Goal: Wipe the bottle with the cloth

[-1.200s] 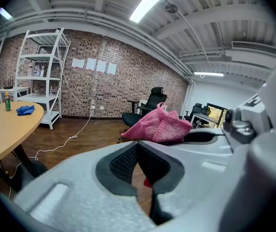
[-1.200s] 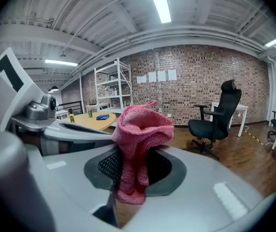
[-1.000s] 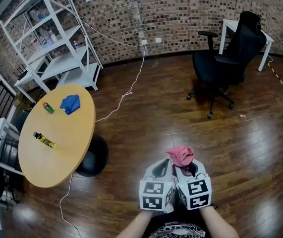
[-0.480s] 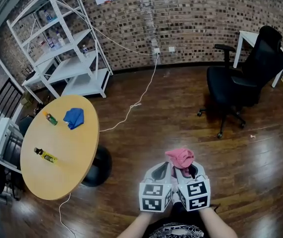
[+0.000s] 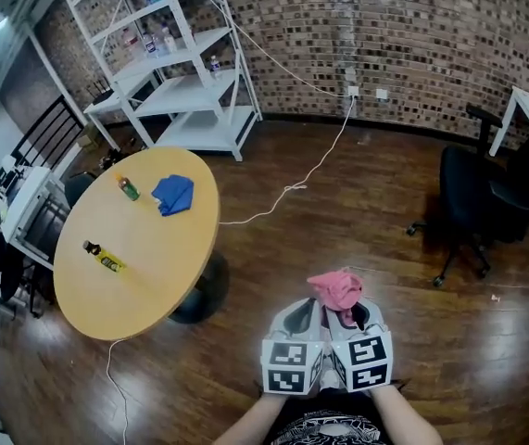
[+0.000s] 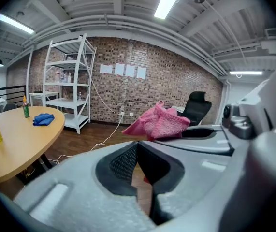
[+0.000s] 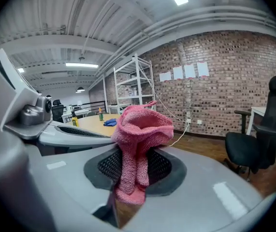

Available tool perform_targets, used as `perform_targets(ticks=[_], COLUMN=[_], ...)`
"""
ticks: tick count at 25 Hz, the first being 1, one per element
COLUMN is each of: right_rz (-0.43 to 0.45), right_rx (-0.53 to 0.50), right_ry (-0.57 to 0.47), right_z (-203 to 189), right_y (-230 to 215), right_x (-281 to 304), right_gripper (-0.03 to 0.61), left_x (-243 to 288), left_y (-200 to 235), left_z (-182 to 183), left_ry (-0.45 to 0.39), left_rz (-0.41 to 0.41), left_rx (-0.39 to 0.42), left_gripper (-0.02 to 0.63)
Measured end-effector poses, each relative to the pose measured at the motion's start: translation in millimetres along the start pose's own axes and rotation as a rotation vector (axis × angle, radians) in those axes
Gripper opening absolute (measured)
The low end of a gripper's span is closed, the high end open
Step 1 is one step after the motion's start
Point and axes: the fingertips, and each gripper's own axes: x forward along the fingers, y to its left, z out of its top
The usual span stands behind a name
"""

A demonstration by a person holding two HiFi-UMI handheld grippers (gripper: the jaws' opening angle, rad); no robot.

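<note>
Bottle labels are too small to read. The forearms (image 5: 248,422) are cut off at the lower edge, and the office chair (image 5: 475,193) runs off at 3 o'clock. At 10 o'clock the round counter (image 5: 153,286) carries 2 bottles: a lying yellow bottle (image 5: 104,259) and an upright green bottle (image 5: 128,188), with a blue cloth (image 5: 172,194) near it. A white shelf (image 5: 185,91) stands at 11 o'clock, and a white cable (image 5: 310,170) trails over the floor. At 6 o'clock, well apart from the counter, the left claw (image 5: 306,311) is together with nothing in it. The right claw (image 5: 349,315) is clamped on the pink cloth (image 5: 336,288), which is fuzzy and bunched.
</note>
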Motion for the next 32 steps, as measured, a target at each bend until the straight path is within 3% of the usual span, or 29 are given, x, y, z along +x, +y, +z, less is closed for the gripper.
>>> perform_targets(ticks=[10, 22, 27, 32], right_rz=[0.277, 0.617, 0.711, 0.765], right_rx=[-0.108, -0.274, -0.317, -0.336], right_ry=[0.036, 0.097, 0.094, 0.087], right_z=[12.1, -4.8, -13.2, -8.9], right_y=[79.8, 220.1, 269.7, 305.9], right_x=[55.5, 90.8, 105.5, 123.7], right_gripper=[0.101, 0.101, 0.101, 0.101], left_x=[-39.9, -129.7, -158.1, -175.8], left_y=[87.1, 185.0, 224.5, 260.7], left_z=[-9.4, -62.5, -80.7, -79.5], left_ry=[-0.034, -0.071, -0.085, -0.096], left_rz=[0.277, 0.603, 0.692, 0.729], left_rx=[-0.131, -0.335, -0.386, -0.402], left_gripper=[0.003, 0.003, 0.003, 0.003])
